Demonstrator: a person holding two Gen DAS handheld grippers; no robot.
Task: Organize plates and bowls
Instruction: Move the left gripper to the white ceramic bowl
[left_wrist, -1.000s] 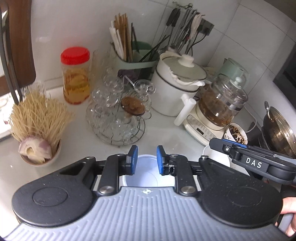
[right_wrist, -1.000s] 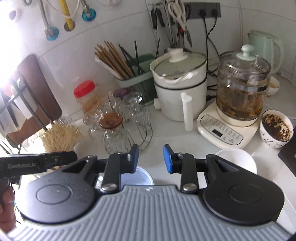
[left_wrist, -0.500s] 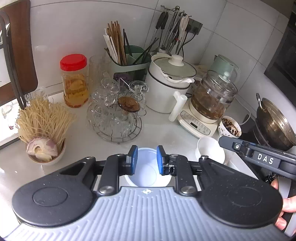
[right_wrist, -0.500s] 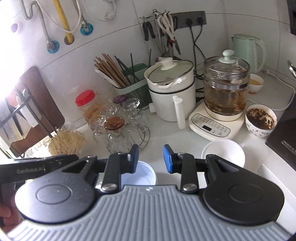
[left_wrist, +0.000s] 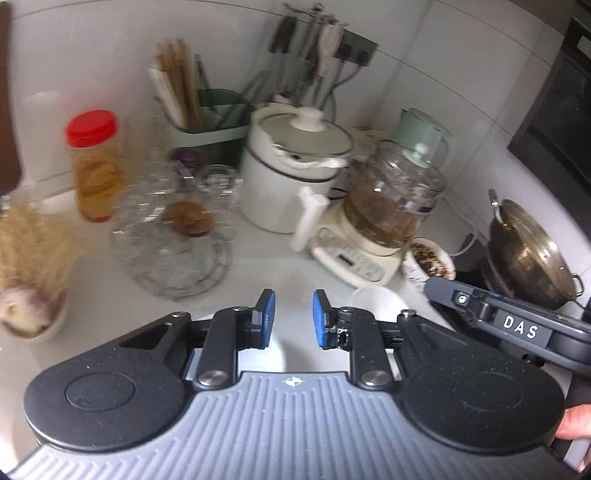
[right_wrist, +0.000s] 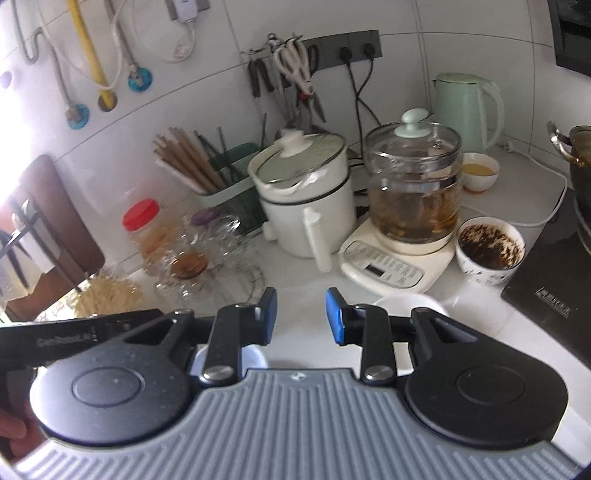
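Two white bowls flank the empty, apart left gripper; the right one lies nearer the right gripper, also apart.

A pale bluish-white bowl sits upright and empty low in the left wrist frame, mostly hidden, only part of its rim and inside showing. A second white bowl, also upright and empty, lies right of centre on the white worktop. In the right wrist view they appear lower centre-left and centre-right (both half covered).
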